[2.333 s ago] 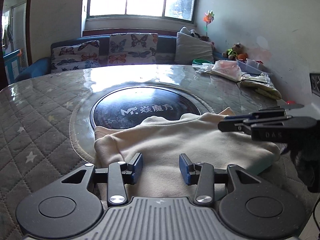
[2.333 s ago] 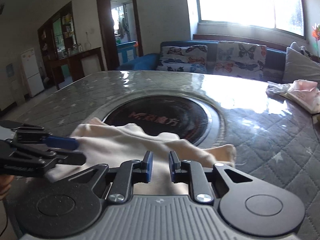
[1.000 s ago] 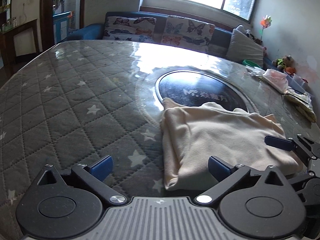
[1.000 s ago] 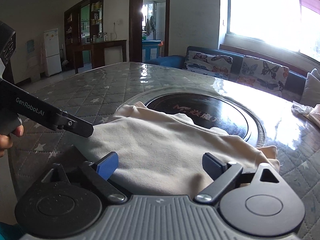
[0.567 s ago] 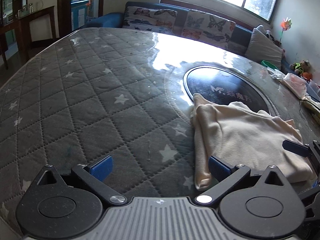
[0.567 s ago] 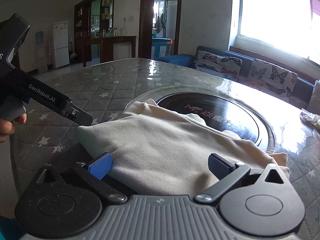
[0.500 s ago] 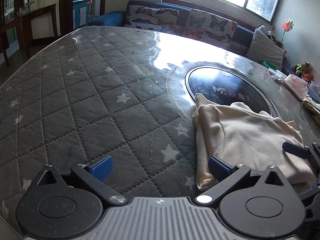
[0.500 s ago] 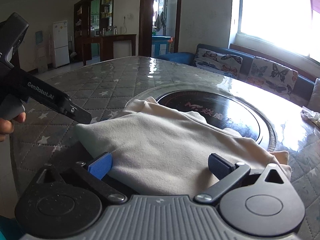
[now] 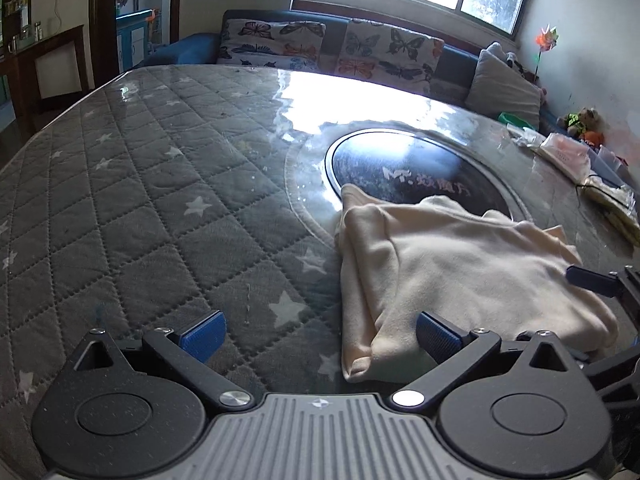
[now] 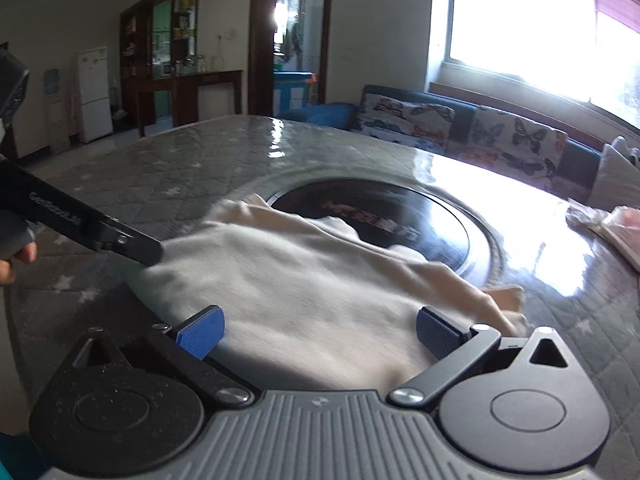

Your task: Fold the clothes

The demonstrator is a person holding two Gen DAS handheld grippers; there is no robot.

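Note:
A cream garment (image 9: 460, 268) lies folded on the round quilted table, partly over the dark glass disc (image 9: 420, 172). It also shows in the right wrist view (image 10: 304, 292). My left gripper (image 9: 320, 338) is open and empty above the table, at the garment's near left corner. My right gripper (image 10: 320, 336) is open and empty, low over the garment's near edge. The right gripper's blue fingertip (image 9: 588, 280) shows at the right of the left wrist view. The left gripper's black finger (image 10: 132, 246) touches the garment's left edge in the right wrist view.
The grey star-quilted table cover (image 9: 140, 200) spreads to the left. Plastic-wrapped packages (image 9: 568, 156) lie at the table's far right edge. A butterfly-print sofa (image 9: 340, 48) stands behind the table. A doorway and cabinets (image 10: 180, 72) are at the back left.
Both grippers opened wide and let go of the garment, then drew back. The left gripper swung left towards the garment's left corner. The right wrist view is blurred now, still shifting.

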